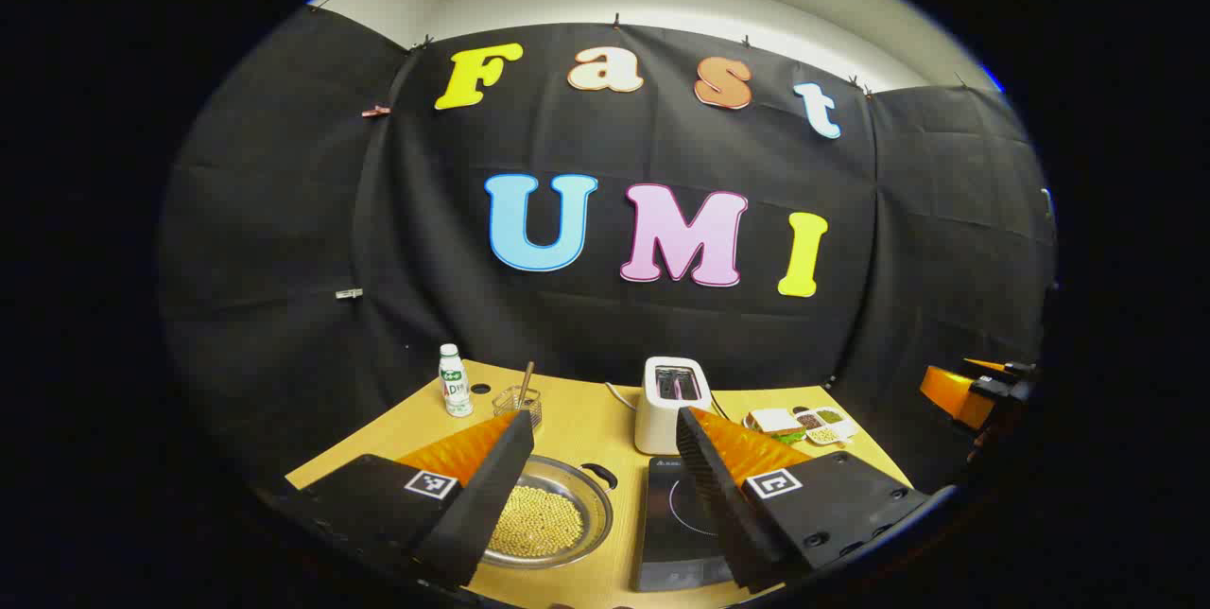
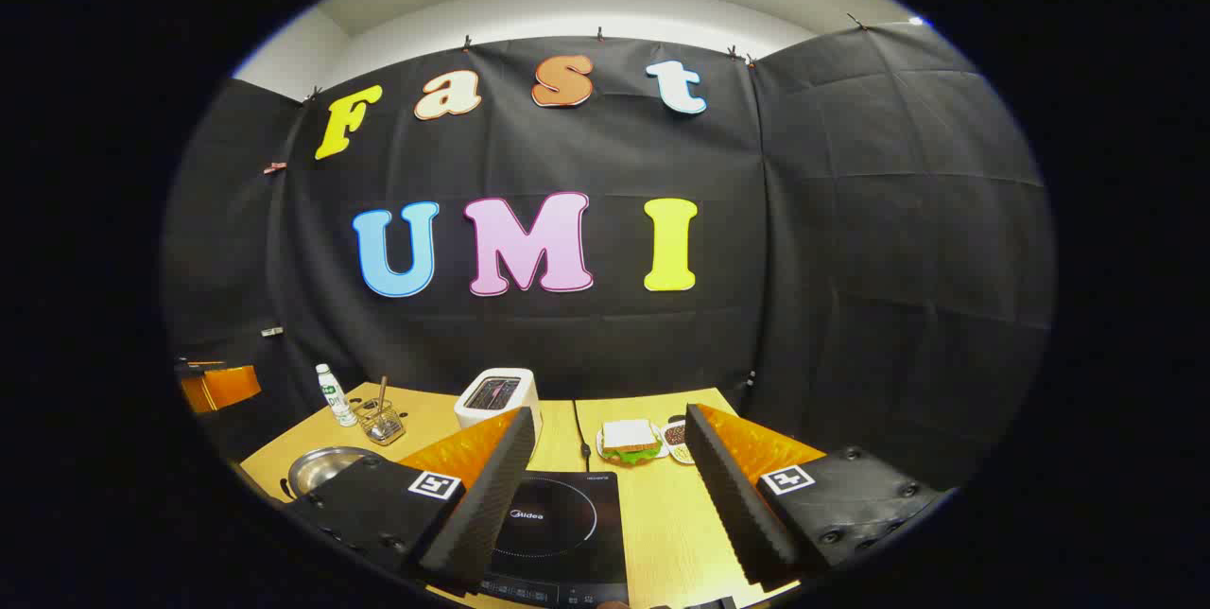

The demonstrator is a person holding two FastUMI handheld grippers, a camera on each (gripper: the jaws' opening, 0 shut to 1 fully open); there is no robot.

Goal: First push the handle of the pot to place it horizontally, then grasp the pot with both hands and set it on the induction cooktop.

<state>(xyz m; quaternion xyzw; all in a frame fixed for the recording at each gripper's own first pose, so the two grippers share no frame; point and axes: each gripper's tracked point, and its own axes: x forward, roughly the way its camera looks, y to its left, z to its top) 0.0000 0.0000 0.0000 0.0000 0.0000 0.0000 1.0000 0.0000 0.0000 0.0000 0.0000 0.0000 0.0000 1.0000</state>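
Observation:
A steel pot [image 1: 548, 514] full of small yellow beans sits on the wooden table, its dark handle [image 1: 599, 474] at its far right rim, pointing toward the black induction cooktop [image 1: 676, 519] beside it. My left gripper [image 1: 596, 505] hovers open above both, fingers spread wide with nothing between them. In the right gripper view, the cooktop [image 2: 562, 524] lies below my open right gripper [image 2: 614, 514], and the pot [image 2: 321, 467] shows at the left, partly behind the left finger. The other gripper [image 1: 974, 391] appears at the far right edge of the left gripper view.
A white toaster [image 1: 669, 401] stands behind the cooktop. A small bottle [image 1: 455, 380] and a wire basket with a stick [image 1: 520, 401] stand at the back left. A sandwich plate [image 2: 631, 439] and little dishes of grains [image 1: 821, 425] sit at the back right.

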